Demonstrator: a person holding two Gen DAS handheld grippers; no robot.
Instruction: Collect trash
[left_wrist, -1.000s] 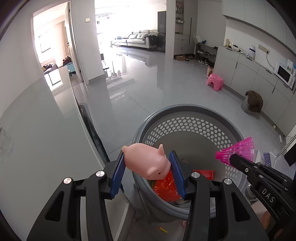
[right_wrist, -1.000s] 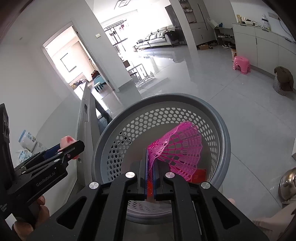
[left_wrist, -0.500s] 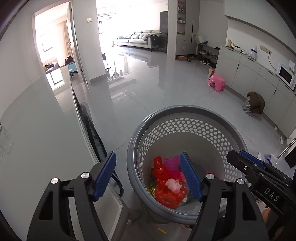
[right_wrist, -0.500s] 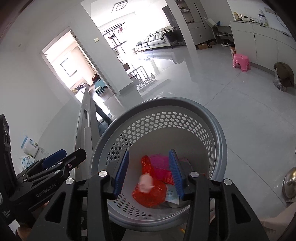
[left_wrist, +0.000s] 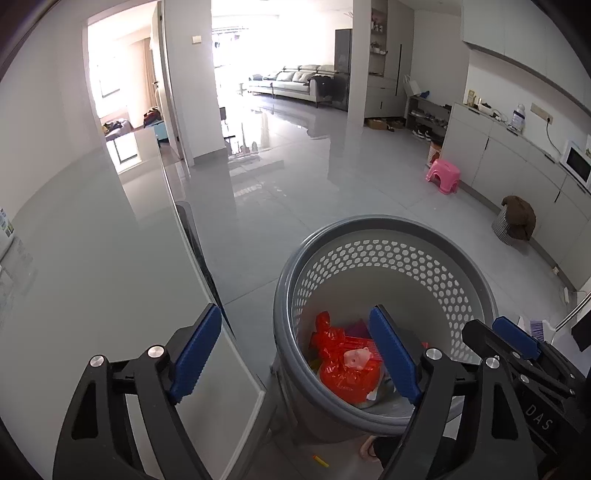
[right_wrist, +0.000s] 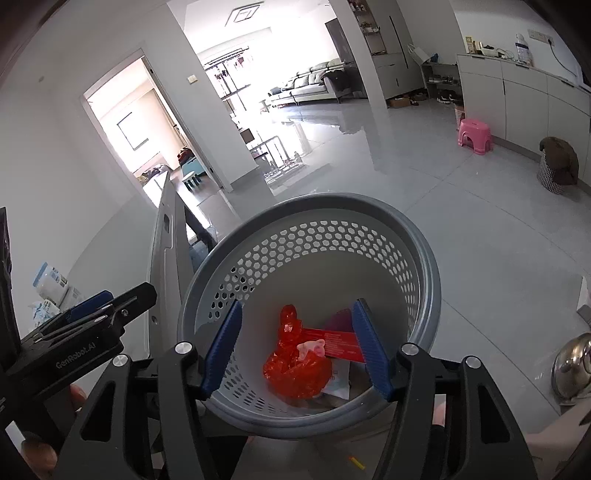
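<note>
We hold both grippers over the grey perforated basket (left_wrist: 384, 266), which stands on the glossy floor beside a grey table (left_wrist: 92, 266). Our left gripper (left_wrist: 295, 354) has its jaws opening with nothing between the blue pads; our right gripper (right_wrist: 295, 347) is opening too, likewise holding nothing. At the bottom of the basket lies the trash: a crumpled red bag (left_wrist: 343, 373) with a small pink pig toy (left_wrist: 356, 357) resting on it. The right wrist view adds what the left hides behind its pad: a flat red packet (right_wrist: 332, 341) beside the pig, a purple-pink piece (right_wrist: 341, 319) behind it, and white paper (right_wrist: 338, 382) underneath. The left view alone shows the table top stretching away; both catch a small yellow scrap (left_wrist: 320, 460) on the floor at the basket's foot, and a pink stool (left_wrist: 443, 175) well apart.
</note>
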